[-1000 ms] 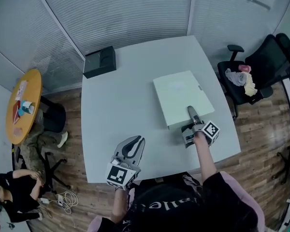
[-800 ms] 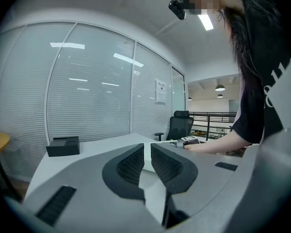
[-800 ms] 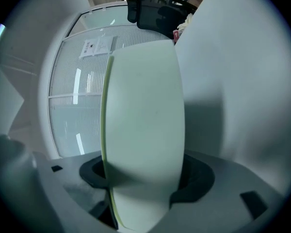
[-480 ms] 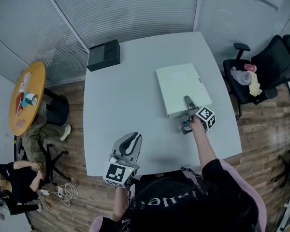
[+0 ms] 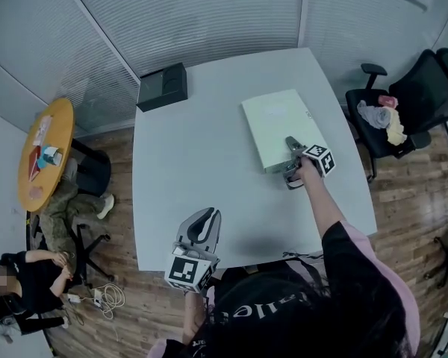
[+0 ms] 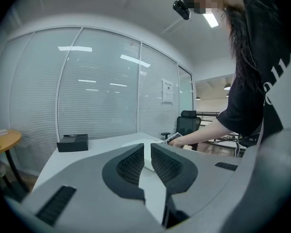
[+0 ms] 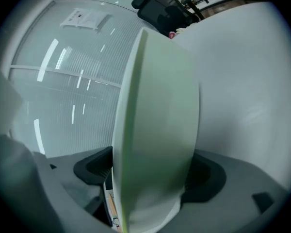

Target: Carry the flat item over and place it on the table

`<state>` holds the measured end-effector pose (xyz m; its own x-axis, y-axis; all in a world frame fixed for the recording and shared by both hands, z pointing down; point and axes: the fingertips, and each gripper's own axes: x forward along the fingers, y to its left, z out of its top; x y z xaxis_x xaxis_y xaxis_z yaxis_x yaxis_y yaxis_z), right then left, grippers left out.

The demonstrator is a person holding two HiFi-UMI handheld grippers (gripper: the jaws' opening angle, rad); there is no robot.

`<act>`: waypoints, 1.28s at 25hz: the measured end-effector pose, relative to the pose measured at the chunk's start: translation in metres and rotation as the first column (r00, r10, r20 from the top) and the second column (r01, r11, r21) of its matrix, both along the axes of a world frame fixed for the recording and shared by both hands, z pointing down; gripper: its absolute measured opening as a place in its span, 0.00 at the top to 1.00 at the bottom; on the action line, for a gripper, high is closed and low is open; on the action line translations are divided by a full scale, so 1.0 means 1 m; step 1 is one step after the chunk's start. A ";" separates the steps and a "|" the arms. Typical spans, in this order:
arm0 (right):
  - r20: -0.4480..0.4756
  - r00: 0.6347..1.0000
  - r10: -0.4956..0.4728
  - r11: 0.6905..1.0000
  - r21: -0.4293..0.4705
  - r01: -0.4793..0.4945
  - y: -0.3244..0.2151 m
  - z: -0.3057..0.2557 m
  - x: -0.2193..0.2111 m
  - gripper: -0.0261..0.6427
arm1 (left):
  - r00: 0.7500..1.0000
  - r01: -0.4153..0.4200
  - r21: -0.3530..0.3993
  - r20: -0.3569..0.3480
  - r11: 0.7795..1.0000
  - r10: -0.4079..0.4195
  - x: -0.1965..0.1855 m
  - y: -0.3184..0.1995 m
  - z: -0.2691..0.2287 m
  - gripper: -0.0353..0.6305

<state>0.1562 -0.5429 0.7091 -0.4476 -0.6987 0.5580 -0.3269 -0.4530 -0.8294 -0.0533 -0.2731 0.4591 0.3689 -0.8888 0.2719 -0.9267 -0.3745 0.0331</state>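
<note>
The flat item, a pale green-white box [image 5: 275, 124], lies on the white table [image 5: 194, 162] towards its right side. My right gripper [image 5: 290, 159] is at the box's near edge with the edge between its jaws. In the right gripper view the box [image 7: 157, 120] fills the gap of the right gripper [image 7: 153, 178]; the jaws are opening and the pads stand beside its two faces. My left gripper [image 5: 201, 221] hangs over the table's near edge, shut and empty. The left gripper view shows the left gripper [image 6: 147, 152] with its pads together.
A black box [image 5: 163, 86] sits at the table's far left corner. A black office chair [image 5: 411, 103] with cloths on it stands to the right. A round yellow table [image 5: 45, 155] and a seated person [image 5: 22, 289] are to the left.
The right gripper and the box have shifted a little farther away from me across the table. The left gripper has stayed at the near edge.
</note>
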 end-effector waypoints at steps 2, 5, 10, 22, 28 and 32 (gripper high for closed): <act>0.011 1.000 -0.015 0.996 -0.089 0.016 0.003 0.008 0.001 0.34 | 1.000 0.011 0.004 -0.001 1.000 -0.011 0.001 0.001 -0.002 0.86; -0.011 0.999 -0.039 0.986 -0.160 0.037 0.012 0.014 0.010 0.32 | 0.999 0.034 -0.003 -0.009 0.999 -0.034 -0.002 0.007 0.000 0.86; -0.020 0.998 -0.053 0.978 -0.202 0.048 0.020 0.019 0.018 0.31 | 0.998 0.057 -0.010 -0.018 0.998 -0.057 -0.010 0.012 0.004 0.86; 0.020 0.996 -0.083 0.986 -0.144 0.085 0.035 0.001 0.020 0.32 | 0.999 0.044 0.001 -0.026 0.999 -0.044 -0.007 0.012 0.004 0.86; 0.112 0.990 -0.089 0.993 -0.070 0.097 0.045 -0.024 0.017 0.32 | 0.999 0.019 0.018 -0.034 1.000 -0.019 -0.001 0.011 0.001 0.86; 0.145 0.978 -0.153 0.988 0.054 0.147 0.055 -0.059 0.004 0.32 | 0.999 0.004 0.029 -0.037 1.000 -0.003 -0.002 0.011 0.000 0.86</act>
